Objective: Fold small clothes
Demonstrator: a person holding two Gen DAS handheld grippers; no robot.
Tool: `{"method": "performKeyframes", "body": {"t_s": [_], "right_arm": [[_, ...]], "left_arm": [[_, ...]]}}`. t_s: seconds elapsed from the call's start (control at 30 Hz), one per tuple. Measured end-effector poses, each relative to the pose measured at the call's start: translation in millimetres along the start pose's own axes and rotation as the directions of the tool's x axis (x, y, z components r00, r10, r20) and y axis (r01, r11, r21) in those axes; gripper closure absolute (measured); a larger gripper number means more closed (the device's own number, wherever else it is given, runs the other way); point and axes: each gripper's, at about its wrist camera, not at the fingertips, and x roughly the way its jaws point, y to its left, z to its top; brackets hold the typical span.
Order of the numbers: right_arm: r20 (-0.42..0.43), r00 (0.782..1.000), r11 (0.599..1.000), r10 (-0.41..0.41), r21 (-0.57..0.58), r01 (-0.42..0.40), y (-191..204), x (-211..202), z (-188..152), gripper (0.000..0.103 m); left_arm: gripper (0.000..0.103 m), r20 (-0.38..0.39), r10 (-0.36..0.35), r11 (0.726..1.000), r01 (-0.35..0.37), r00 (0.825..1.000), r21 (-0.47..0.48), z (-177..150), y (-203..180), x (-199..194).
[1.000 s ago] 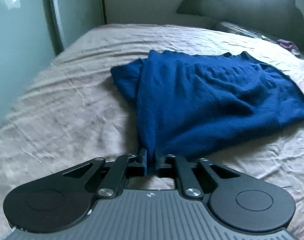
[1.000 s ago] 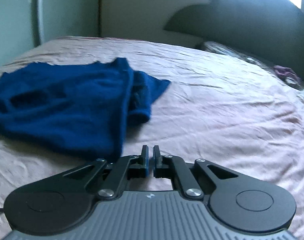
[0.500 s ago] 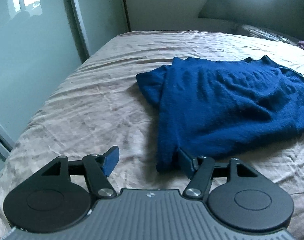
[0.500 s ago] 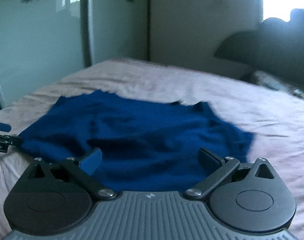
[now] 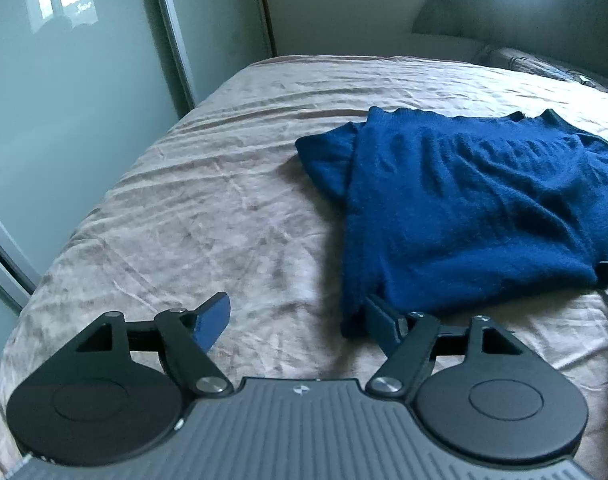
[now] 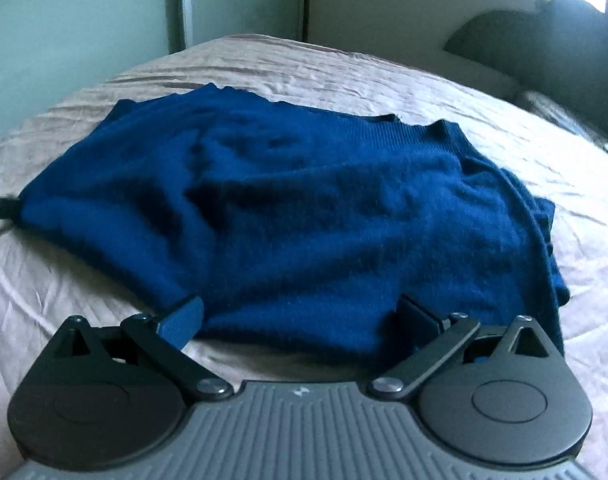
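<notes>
The left gripper (image 5: 296,318) has its 2 fingers (image 5: 214,320) spread wide and they have just been opening further; only bedsheet lies in the gap, while the right-hand finger sits against the near left corner of the blue sweater (image 5: 463,216) without pinching it. The right gripper (image 6: 300,316) stands at its widest, its fingers (image 6: 186,318) hovering over the sweater's near hem, the knit lying beneath them and not clamped. The sweater rests on the bed (image 5: 208,208), already doubled over, with a sleeve poking out at the far left and a layered edge on the right in the right wrist view. A grey wardrobe door (image 5: 76,92) runs along the left of the bed and a dark headboard (image 6: 543,36) rises at the far right. This looks like the pause between folds: 1 fold laid down and let go. The next move probably calls for both grippers to take fresh corners along 1 edge, pinching every layer, before carrying it across.
</notes>
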Motion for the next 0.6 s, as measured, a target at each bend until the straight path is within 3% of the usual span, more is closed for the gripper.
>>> {"method": "performKeyframes", "body": {"t_s": [0.6], "right_arm": [[0.077,0.997,1.0,0.02,0.015,-0.022,-4.8,-3.2,-11.3,0.0]], "left_arm": [[0.018,-0.004,0.028,1.0,-0.028,1.0,0.01,-1.5,-0.1,2.5]]}}
